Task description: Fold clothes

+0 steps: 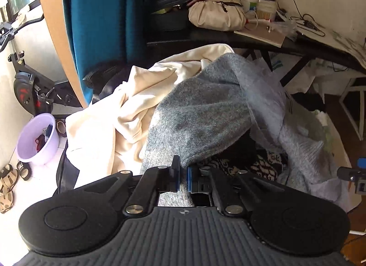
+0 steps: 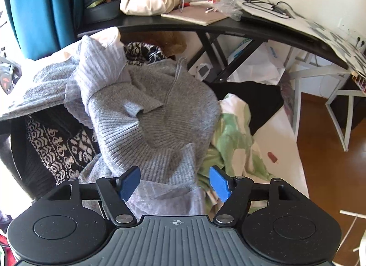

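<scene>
grey sweater (image 1: 201, 108) lies heaped directly ahead of the left claw (image 1: 183, 180), draped over the clothes pile; a pinch of its dark grey fabric runs down between the blue pads (image 1: 176, 180), which are drawn almost together and clamp it. in the right wrist view the same sweater (image 2: 155, 115) spreads in front of the right claw (image 2: 175, 182), ribbed hem nearest, a lighter ribbed collar part bunched up at far left. right claw is spread wide, pads (image 2: 219, 183) well apart, hovering just over the near hem; whether a pad touches the knit cannot be told. cream garment (image 1: 109, 115) sits left of and beyond the left claw, partly under the sweater. black-and-white patterned knit (image 2: 57, 149) lies left of the right claw, under the sweater's edge. green-and-white cloth (image 2: 231, 142) lies right of the right claw, just beside the hem. beyond the pile stands a black desk (image 2: 240, 29) carrying a cream bag (image 2: 148, 1), a notebook (image 2: 194, 17) and cables. teal curtain (image 1: 103, 14) hangs far left of the left claw; lilac bowl (image 1: 37, 142) on the floor at left, near sandals (image 1: 8, 183).
</scene>
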